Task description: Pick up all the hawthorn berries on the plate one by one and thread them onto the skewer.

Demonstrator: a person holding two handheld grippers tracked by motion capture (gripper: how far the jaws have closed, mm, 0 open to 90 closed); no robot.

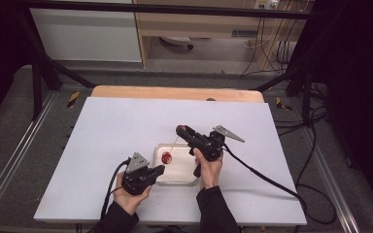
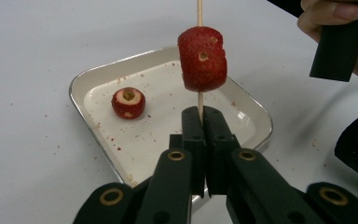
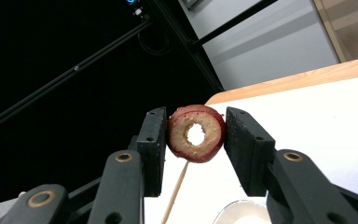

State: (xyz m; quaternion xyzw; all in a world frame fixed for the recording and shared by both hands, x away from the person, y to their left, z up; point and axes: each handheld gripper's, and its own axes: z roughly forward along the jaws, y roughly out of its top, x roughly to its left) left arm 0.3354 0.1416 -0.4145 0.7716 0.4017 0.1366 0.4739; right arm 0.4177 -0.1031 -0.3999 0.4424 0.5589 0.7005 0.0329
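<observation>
Looking along the left gripper [image 2: 199,116], its jaws are seen clenched on the lower end of a thin wooden skewer [image 2: 199,11], on which a red cored fruit piece [image 2: 202,58] is threaded above the pads. Behind it, a second fruit piece [image 2: 128,102] is shown lying in a white metal tray [image 2: 256,116] flecked with red crumbs. In the right gripper view, a hollow fruit ring [image 3: 196,133] is grasped between the jaws of the right gripper [image 3: 196,140], with the skewer passing below it. From the high view, the tray is located on a white table [image 1: 107,126] between both hands, the right gripper raised beyond it. A wooden board [image 1: 175,92] edges the far side. No legible writing is shown.
</observation>
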